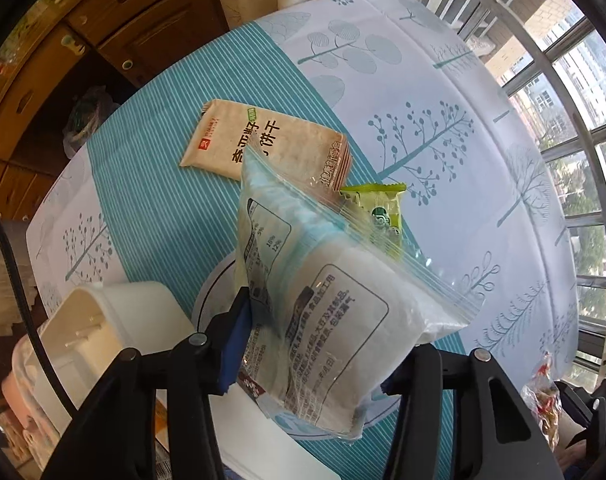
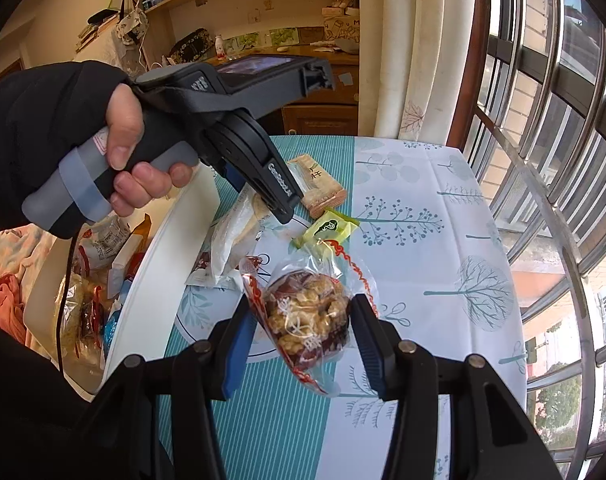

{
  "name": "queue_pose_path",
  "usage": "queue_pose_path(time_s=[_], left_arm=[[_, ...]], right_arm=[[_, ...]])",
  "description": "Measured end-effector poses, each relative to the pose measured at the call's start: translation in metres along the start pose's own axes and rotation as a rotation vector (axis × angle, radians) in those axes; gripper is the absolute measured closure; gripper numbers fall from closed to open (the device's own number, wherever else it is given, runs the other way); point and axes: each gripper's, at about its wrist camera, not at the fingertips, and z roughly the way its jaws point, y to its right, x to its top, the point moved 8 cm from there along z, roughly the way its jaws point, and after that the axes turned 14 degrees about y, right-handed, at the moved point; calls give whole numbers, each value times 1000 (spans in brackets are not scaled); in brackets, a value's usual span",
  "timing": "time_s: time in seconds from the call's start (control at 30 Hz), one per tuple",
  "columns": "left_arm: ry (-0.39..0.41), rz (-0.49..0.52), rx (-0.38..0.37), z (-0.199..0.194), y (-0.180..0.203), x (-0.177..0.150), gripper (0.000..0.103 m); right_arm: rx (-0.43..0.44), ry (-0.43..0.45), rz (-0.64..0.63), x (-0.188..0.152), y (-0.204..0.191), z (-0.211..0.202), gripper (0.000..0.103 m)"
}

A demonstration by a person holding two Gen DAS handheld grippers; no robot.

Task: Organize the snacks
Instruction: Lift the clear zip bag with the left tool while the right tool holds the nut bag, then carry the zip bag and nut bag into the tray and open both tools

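The desk (image 1: pixel 443 80), under a tree-print cloth, carries a white bin (image 2: pixel 159 264) of snacks at its left edge. Near it lie a cracker pack (image 1: pixel 263 144) and a small green packet (image 1: pixel 383 216). The left tongs (image 1: pixel 319 356) are clamped on a clear zip bag (image 1: pixel 323 308) of white wrapped snacks, raised above the desk. The right tongs (image 2: pixel 299 340) straddle a walnut-date packet (image 2: pixel 307 316), jaws close against its sides; whether they press it cannot be told. The zip bag would go best lowered over the bin's opening, clear of the rim, and released low.
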Motion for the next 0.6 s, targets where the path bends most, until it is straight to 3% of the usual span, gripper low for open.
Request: queue_pose_path(time_s=[0.6], left_arm=[[234,-110,-133,-134,-19,-19,58]], right_arm=[[4,72,-62,25,-52,-28,55]])
